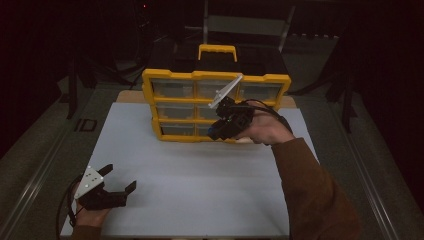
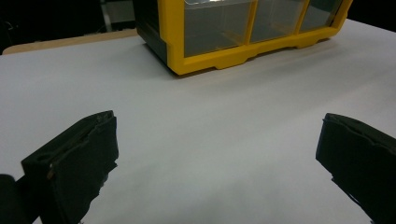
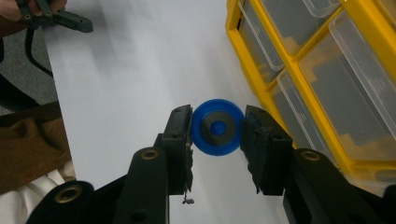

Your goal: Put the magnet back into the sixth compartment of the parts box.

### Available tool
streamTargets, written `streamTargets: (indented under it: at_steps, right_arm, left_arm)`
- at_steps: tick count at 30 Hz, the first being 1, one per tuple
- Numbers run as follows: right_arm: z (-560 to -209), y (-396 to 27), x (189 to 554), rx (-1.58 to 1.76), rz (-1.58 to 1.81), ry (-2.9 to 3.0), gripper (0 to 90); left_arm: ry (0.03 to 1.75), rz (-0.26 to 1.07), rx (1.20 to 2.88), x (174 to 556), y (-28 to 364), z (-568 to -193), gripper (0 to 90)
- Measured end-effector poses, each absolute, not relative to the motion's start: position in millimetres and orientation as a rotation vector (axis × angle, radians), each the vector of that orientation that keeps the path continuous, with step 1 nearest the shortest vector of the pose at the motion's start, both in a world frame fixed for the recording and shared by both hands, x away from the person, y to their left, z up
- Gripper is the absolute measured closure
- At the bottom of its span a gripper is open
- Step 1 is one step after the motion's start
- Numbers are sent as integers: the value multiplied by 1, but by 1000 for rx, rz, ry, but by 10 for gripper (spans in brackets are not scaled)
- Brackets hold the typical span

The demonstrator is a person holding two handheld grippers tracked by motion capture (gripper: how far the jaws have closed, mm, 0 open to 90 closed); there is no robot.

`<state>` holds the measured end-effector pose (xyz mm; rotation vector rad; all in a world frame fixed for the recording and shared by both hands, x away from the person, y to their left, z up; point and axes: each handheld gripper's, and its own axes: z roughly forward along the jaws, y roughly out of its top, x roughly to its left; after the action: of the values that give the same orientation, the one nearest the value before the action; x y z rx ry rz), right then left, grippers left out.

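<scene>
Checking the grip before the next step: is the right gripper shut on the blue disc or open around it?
Shut on it: the right gripper has both jaws pressed against the blue disc rim.

In the high view, the right tongs [image 1: 216, 131] and the hand [image 1: 265, 131] cover part of the yellow drawer cabinet [image 1: 175, 107], hiding the lower right drawers. The right gripper view cuts the cabinet off at the top and right edges; drawer contents stay indistinct behind clear fronts. The left gripper view crops the cabinet's upper rows.
</scene>
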<state>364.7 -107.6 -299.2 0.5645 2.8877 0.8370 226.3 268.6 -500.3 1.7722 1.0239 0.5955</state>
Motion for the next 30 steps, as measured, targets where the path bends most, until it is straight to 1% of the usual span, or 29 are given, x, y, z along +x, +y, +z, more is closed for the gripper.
streamTargets:
  at_steps: [30]
  right_arm:
    - [-285, -118, 373, 625, 844, 2860, 628]
  left_arm:
    - [1027, 598, 1770, 226, 269, -500, 0]
